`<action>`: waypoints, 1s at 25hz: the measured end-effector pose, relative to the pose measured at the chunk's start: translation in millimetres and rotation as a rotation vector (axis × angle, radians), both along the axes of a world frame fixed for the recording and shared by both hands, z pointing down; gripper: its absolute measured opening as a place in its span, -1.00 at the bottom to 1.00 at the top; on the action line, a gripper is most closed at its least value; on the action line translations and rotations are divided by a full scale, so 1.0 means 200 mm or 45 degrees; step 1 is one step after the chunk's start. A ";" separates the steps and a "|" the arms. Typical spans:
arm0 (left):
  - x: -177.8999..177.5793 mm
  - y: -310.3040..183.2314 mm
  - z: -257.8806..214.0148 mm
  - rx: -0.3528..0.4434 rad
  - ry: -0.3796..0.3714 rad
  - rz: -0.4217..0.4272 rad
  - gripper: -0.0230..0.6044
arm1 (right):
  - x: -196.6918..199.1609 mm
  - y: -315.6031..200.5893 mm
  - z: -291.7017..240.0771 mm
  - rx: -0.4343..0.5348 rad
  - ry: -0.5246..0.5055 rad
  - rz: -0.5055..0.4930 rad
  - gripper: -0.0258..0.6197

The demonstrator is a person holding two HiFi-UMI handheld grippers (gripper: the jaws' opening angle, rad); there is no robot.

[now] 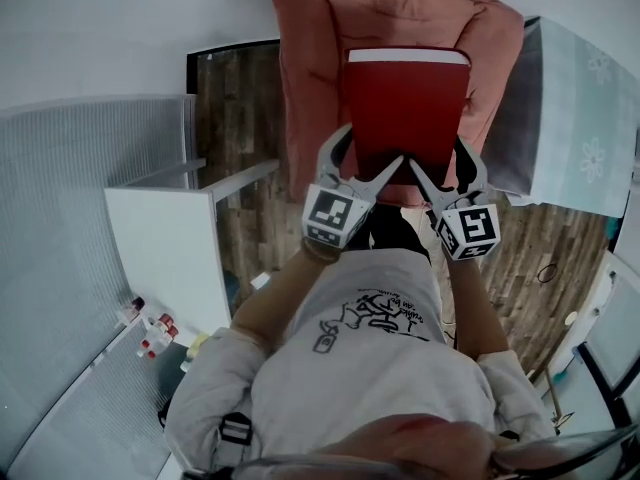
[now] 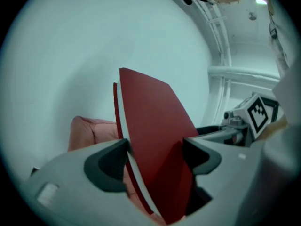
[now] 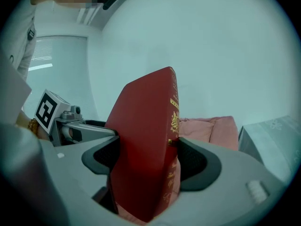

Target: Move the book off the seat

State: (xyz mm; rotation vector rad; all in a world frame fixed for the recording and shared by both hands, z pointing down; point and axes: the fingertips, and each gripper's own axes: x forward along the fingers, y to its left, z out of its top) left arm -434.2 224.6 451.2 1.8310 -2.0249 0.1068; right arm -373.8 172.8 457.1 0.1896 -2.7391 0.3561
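A thick red hardcover book (image 1: 405, 108) hangs in the air above the pink cushioned seat (image 1: 310, 58), clear of it. My left gripper (image 1: 365, 168) is shut on the book's near left edge, and my right gripper (image 1: 432, 173) is shut on its near right edge. In the left gripper view the book (image 2: 157, 140) stands on edge between the dark pads (image 2: 109, 166), white page edges showing. The right gripper view has the gold-lettered spine (image 3: 173, 126) clamped between the pads (image 3: 194, 164), with the pink seat (image 3: 207, 128) low behind.
A white table (image 1: 165, 243) stands to the left with small bottles (image 1: 150, 333) below it. A grey bed with a pale floral cover (image 1: 585, 118) is on the right. Dark wood floor (image 1: 235, 118) lies between. White walls fill both gripper views.
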 end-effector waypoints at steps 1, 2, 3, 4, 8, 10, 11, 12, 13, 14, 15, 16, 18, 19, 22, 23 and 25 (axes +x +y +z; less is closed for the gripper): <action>0.01 0.01 -0.06 0.015 -0.016 0.003 0.23 | 0.01 0.01 -0.06 0.015 -0.014 0.004 0.29; 0.02 0.01 -0.12 0.032 -0.034 0.007 0.24 | 0.02 0.01 -0.12 0.031 -0.030 0.009 0.29; 0.03 0.02 -0.18 0.049 -0.049 0.010 0.23 | 0.03 0.02 -0.17 0.047 -0.046 0.015 0.29; 0.04 0.02 -0.24 0.067 -0.061 0.014 0.23 | 0.03 0.02 -0.23 0.062 -0.062 0.021 0.29; 0.08 0.05 -0.41 0.126 -0.102 0.035 0.23 | 0.08 0.06 -0.41 0.105 -0.109 0.037 0.28; 0.09 0.07 -0.48 0.153 -0.133 0.043 0.23 | 0.10 0.08 -0.49 0.129 -0.133 0.041 0.27; 0.10 0.08 -0.52 0.170 -0.144 0.042 0.23 | 0.11 0.09 -0.54 0.143 -0.146 0.045 0.28; 0.11 0.09 -0.57 0.191 -0.150 0.037 0.23 | 0.12 0.10 -0.58 0.156 -0.159 0.050 0.27; 0.12 0.10 -0.62 0.216 -0.153 0.031 0.23 | 0.13 0.11 -0.62 0.169 -0.173 0.056 0.27; 0.13 0.10 -0.66 0.239 -0.157 0.024 0.23 | 0.14 0.12 -0.66 0.182 -0.187 0.062 0.26; 0.15 0.11 -0.71 0.259 -0.163 0.020 0.23 | 0.16 0.13 -0.70 0.193 -0.201 0.066 0.25; 0.16 0.12 -0.75 0.276 -0.170 0.019 0.23 | 0.17 0.14 -0.74 0.207 -0.216 0.069 0.25; 0.18 0.14 -0.82 0.303 -0.187 0.023 0.23 | 0.19 0.16 -0.82 0.243 -0.249 0.067 0.25; 0.19 0.15 -0.85 0.312 -0.199 0.028 0.23 | 0.20 0.17 -0.85 0.260 -0.264 0.066 0.25; 0.22 0.19 -0.95 0.335 -0.234 0.040 0.23 | 0.23 0.21 -0.94 0.286 -0.298 0.072 0.25; 0.23 0.20 -0.97 0.342 -0.244 0.044 0.23 | 0.24 0.23 -0.96 0.291 -0.308 0.078 0.25; 0.24 0.23 -1.00 0.348 -0.255 0.050 0.23 | 0.25 0.26 -1.00 0.298 -0.325 0.090 0.25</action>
